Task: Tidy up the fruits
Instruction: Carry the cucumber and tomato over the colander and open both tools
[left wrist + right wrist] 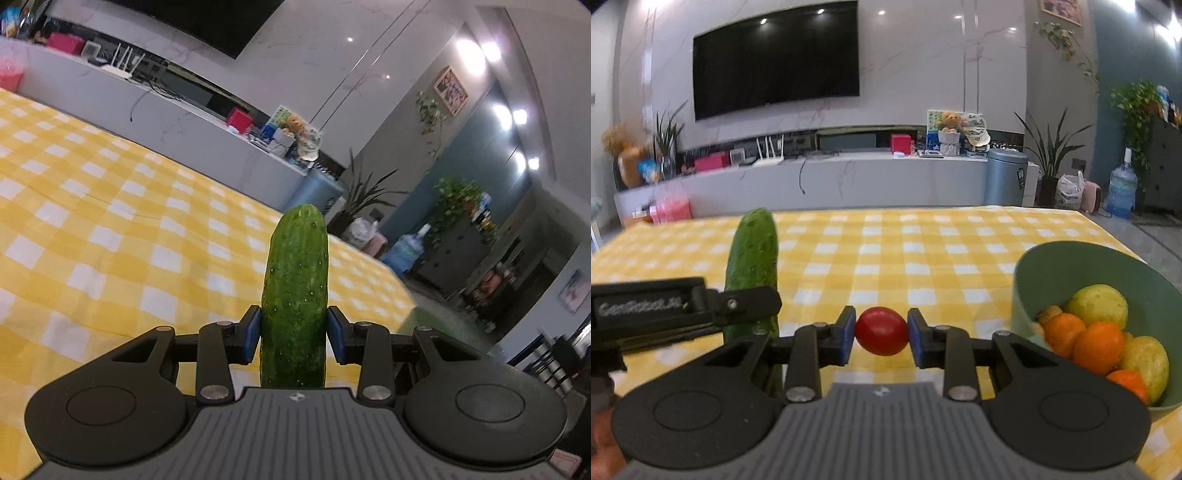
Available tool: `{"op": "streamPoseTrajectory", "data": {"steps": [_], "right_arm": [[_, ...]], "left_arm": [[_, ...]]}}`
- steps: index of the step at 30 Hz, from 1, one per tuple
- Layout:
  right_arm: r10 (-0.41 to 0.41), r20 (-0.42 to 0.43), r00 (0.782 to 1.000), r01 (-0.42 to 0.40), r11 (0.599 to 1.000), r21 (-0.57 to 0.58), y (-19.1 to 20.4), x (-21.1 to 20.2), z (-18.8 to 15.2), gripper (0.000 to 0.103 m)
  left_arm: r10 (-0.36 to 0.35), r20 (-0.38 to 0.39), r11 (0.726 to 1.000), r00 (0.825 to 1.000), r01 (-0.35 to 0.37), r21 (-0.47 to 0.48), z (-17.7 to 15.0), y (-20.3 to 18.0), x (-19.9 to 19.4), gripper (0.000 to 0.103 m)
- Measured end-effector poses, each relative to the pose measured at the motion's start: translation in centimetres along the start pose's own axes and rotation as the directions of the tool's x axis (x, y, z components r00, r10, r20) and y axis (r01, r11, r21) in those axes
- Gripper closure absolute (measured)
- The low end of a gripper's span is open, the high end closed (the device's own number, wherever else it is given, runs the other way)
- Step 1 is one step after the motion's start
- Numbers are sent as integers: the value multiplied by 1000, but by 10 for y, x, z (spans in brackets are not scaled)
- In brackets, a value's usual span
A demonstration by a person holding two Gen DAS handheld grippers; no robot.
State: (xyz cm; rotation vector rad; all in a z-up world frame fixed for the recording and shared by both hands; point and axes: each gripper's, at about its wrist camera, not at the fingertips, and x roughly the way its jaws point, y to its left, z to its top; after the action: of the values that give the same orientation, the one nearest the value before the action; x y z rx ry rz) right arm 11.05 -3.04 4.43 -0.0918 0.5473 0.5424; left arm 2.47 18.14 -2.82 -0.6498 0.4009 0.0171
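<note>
My left gripper is clenched on a bumpy dark-green cucumber, its blue pads pressing both sides low on the fruit. The cucumber stands upright and pokes well past the fingertips, its rounded tip lined up with the table's far edge.

My right gripper is clenched on a small, round, glossy red tomato, pinched squarely between its blue pads.

Both are held above a table under a yellow-and-white checked cloth. From the right camera, the cloth ahead of the tomato is bare all the way to its far edge. The left gripper and its cucumber sit close on the left. A pale green round bowl sits just to the right, near the table's right edge, holding oranges and yellow-green round fruits. From the left camera, the cloth spreads bare to the left, and its right edge drops off near the gripper.
</note>
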Motion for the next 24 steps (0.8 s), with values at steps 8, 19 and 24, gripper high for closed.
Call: {"op": "streamPoseTrajectory", "data": {"steps": [8,19,24], "right_arm": [[-64,129,990,32,970,239,-76,-59,40,76],[-187,48,981,135,841,523,-216,-92,26,76],[-91,-6,996,76,793,605,-235,-75,18,76]], "left_arm": [[-119,-6,993,993,119,1,6,-43,-2,61],[-254,-69,967,965,250,-57,3,-93,46,61],[-271,-124,962,955,267,-51,-1,-112,78,61]]}}
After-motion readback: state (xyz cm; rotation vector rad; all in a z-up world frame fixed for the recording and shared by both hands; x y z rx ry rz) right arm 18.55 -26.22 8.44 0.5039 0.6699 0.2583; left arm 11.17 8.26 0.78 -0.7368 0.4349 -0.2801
